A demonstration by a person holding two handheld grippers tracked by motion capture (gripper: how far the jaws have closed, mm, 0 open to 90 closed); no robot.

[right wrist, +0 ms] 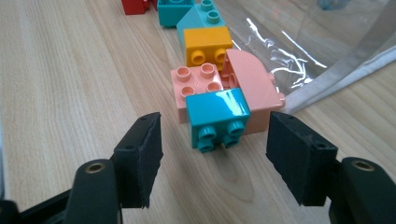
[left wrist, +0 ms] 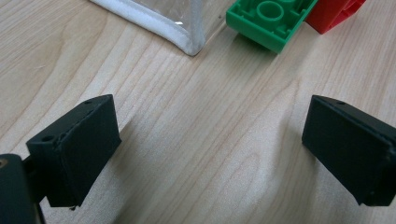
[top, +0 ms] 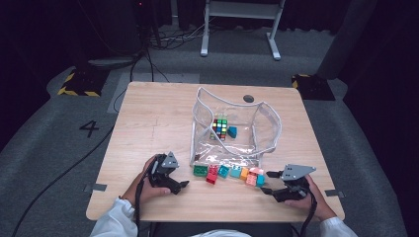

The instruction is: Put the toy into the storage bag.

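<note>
High view: both hands rest near the table's near edge, a row of bricks just before the clear bag. Left gripper view: left gripper wide, empty, green brick far. Right gripper view: right gripper wide, framing the teal brick; closing could nudge the touching pink bricks

A dark recording lab or studio. Black curtains close in the grey carpet; a taped "4" at left and hazard-striped stand bases at upper left mark it.
</note>
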